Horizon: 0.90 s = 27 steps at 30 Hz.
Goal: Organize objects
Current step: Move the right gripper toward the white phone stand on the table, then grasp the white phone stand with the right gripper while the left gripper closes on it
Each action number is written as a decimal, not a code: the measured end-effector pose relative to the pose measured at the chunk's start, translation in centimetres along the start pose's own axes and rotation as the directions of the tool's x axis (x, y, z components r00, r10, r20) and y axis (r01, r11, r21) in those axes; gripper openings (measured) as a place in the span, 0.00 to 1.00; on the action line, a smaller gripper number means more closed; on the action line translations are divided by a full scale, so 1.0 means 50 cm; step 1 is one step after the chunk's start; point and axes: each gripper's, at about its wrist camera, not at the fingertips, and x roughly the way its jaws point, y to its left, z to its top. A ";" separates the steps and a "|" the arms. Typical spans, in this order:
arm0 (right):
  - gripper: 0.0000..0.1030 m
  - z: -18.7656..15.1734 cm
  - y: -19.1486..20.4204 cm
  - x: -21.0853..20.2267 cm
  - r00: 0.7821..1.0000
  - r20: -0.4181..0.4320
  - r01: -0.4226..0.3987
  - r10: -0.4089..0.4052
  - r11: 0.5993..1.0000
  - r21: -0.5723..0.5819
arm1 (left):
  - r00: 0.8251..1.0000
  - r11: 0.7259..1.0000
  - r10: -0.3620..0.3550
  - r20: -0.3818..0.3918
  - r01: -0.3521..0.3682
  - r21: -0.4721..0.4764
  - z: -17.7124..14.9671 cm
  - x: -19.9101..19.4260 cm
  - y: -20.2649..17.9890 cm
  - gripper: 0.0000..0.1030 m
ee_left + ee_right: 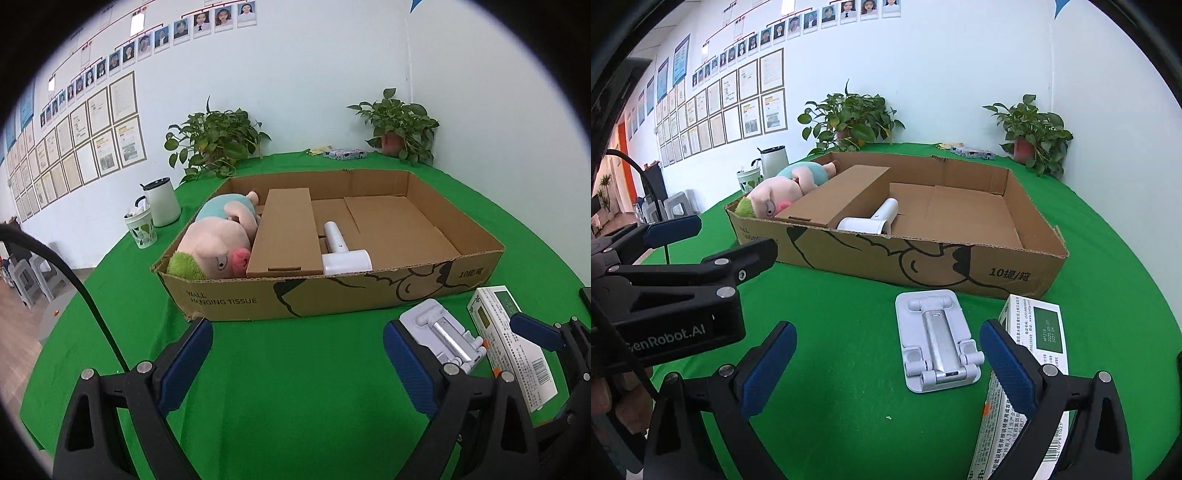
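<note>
From the left wrist, the left gripper (297, 354) is hovering over the green cloth (280, 398) with jaws released and nothing between them; the box (332, 295) is lying at twelve o'clock, holding the plush pig (218, 243) at its eleven o'clock side, a cardboard insert (286, 232) beside it, and a white tool (341, 254) just right of that; the stand (443, 336) and carton (517, 343) are lying at three o'clock

From the right wrist, the right gripper (888, 363) is hanging with jaws released, empty; the stand (936, 339) is lying on the cloth between the fingers, touching neither; the carton (1030, 354) is sitting at three o'clock behind the right finger; the left gripper (713, 236) is showing at nine o'clock
</note>
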 end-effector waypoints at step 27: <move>0.91 -0.006 -0.049 0.199 0.947 -0.313 0.078 -0.068 0.997 0.019 | 0.991 0.999 -0.046 -0.123 0.047 0.008 -0.037 0.059 0.021 0.78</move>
